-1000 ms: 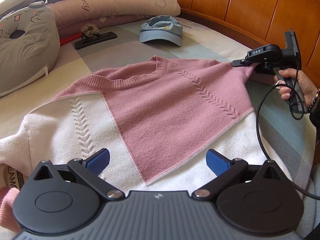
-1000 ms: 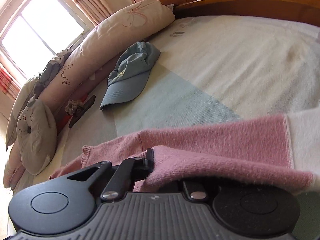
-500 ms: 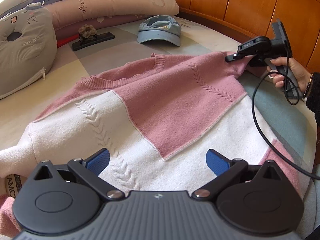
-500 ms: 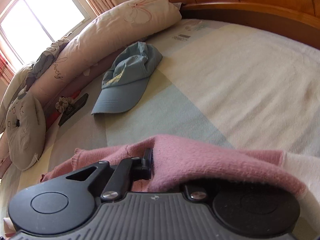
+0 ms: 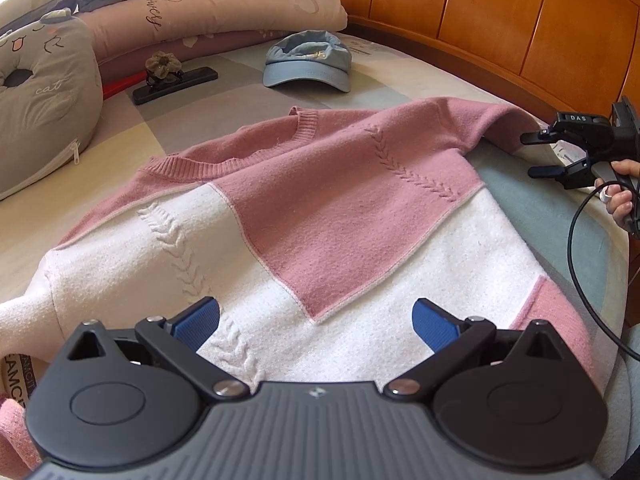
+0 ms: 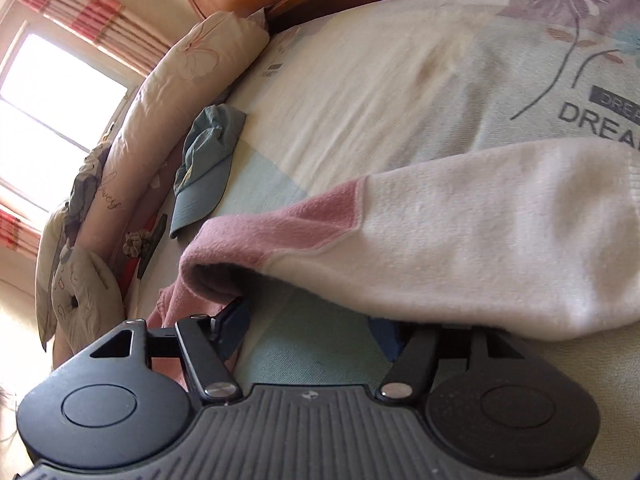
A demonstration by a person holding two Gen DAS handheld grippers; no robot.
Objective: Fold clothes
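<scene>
**Inspector:** Right gripper (image 5: 538, 154): jaws opening, nothing pinched; the sweater (image 5: 320, 216) shoulder lies just beside them. Left gripper (image 5: 316, 320): jaws wide, empty, over the hem.

**Clerk:** Advice?

**Inspector:** Back clear of the knit before regrasping the sleeve (image 6: 480, 240), or it snags. Count: one sweater flat on the bed (image 5: 540, 216), one cap (image 5: 308, 62), two grippers.

The pink-and-white sweater (image 5: 320, 216) lies spread on the bed (image 5: 540, 216). The left tongs (image 5: 316, 320) stand wide apart above its white lower part. The right tongs (image 5: 532, 154), held by a hand (image 5: 620, 188), are opening beside the pink shoulder, nothing between them. A blue cap (image 5: 308, 62) lies beyond the collar.
</scene>
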